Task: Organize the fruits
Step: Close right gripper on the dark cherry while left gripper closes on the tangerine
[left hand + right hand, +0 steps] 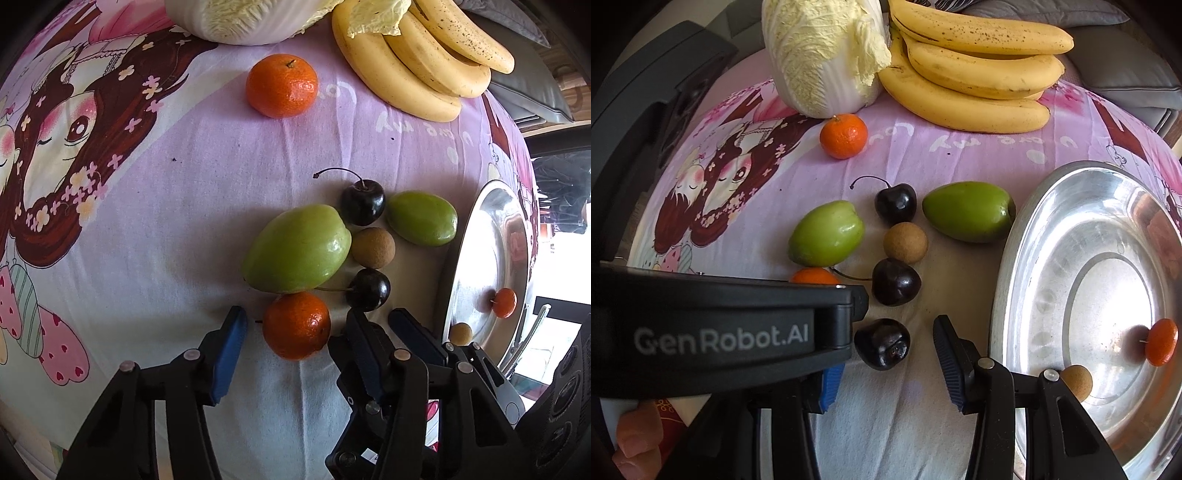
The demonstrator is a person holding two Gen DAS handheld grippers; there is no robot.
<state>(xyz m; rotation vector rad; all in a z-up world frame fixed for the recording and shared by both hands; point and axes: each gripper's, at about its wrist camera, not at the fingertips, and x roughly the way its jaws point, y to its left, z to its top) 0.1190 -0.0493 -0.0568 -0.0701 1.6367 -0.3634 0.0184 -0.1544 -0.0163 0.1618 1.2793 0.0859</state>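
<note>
My left gripper (295, 328) is open, its jaws on either side of a small mandarin (296, 325) lying on the cloth. My right gripper (886, 350) is open around a dark cherry (882, 343). Just beyond lie a large green fruit (297, 254), a second green fruit (422, 218), a brown longan (373, 247) and two more cherries (362, 203) (369, 289). Another mandarin (282, 85) sits farther back. A steel bowl (1034, 236) on the right holds a mandarin (1161, 347) and a longan (1076, 382).
A napa cabbage (823, 55) and a bunch of bananas (971, 70) lie at the back of the pink cartoon-print cloth (147, 240). The left gripper's body (720, 332) crosses the right wrist view's lower left. Grey cushions (1126, 70) lie behind.
</note>
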